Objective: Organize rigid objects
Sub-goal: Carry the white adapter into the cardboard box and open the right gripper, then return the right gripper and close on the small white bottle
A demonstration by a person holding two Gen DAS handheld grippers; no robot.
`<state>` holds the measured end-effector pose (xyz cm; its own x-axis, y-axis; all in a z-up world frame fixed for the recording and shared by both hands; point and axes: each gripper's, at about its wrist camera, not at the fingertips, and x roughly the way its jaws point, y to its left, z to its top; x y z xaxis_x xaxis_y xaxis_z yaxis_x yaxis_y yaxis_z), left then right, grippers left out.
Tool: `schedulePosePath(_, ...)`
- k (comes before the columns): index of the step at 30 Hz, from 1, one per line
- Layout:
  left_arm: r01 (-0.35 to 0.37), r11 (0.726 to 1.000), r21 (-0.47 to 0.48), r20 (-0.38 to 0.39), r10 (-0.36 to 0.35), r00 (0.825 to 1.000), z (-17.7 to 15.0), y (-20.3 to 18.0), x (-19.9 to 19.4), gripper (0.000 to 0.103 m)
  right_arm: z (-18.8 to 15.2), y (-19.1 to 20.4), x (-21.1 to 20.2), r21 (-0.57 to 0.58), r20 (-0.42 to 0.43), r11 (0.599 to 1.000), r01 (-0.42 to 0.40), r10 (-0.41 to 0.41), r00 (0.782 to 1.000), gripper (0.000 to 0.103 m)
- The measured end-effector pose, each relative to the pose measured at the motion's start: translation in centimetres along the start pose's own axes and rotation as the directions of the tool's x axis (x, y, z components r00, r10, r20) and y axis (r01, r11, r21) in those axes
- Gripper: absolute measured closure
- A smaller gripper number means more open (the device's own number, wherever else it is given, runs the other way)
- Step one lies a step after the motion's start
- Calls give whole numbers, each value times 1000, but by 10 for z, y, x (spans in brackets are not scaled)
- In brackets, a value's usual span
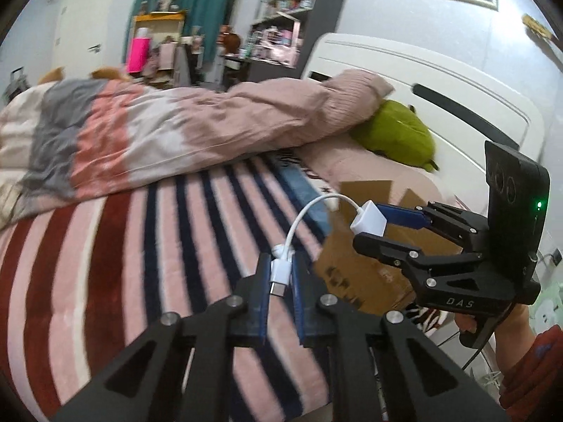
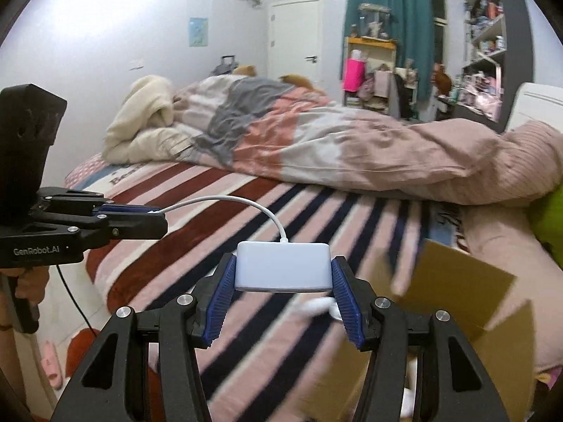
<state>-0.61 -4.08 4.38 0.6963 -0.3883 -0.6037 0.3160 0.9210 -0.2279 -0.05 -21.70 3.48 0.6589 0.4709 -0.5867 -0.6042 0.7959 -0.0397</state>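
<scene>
A white USB-C adapter hangs in the air above the bed, held at both ends. Its flat rectangular hub sits crosswise between the blue ribbed pads of the right gripper, whose jaws are clenched on its two short sides. From the hub's far edge a thin white cable arcs up and over to the left, ending in the USB-C plug, which the left gripper pinches between its blue pads, jaws closed tight on the plug body with the metal tip pointing back toward the camera. In the left wrist view the right gripper shows side-on with the hub at its tip. Just below and to the right of the hub stands an open brown cardboard box, flaps raised, resting on the bed. Underneath lies a striped blanket in pink, dark red and navy. Further back, a rumpled pink and grey duvet is heaped across the bed, and a green plush pillow lies near the white headboard.
</scene>
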Motion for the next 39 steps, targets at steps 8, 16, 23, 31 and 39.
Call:
schedulePosePath(8, 120, 988, 93, -117, -108, 987, 32, -68, 78, 94, -18, -86, -23, 113, -66, 984, 137, -130, 989, 52)
schedulePosePath(16, 165, 977, 136, -235, -130, 963, 33, -105, 131, 94, -42, -134, -23, 142, -193, 971, 191, -163, 968, 52)
schedulePosePath(23, 164, 977, 138, -250, -126, 960, 32, -104, 140, 76, -46, -130, -23, 106, -219, 974, 203, -176, 960, 52)
schedulePosePath(31, 111, 986, 125, -183, -87, 979, 34, -81, 105, 54, -43, -121, -18, 104, -240, 975, 198, -169, 956, 51)
schedulePosePath(39, -17, 1000, 24, -61, 19, 998, 22, -18, 35, 51, -18, -78, -15, 79, -180, 985, 151, -135, 974, 51)
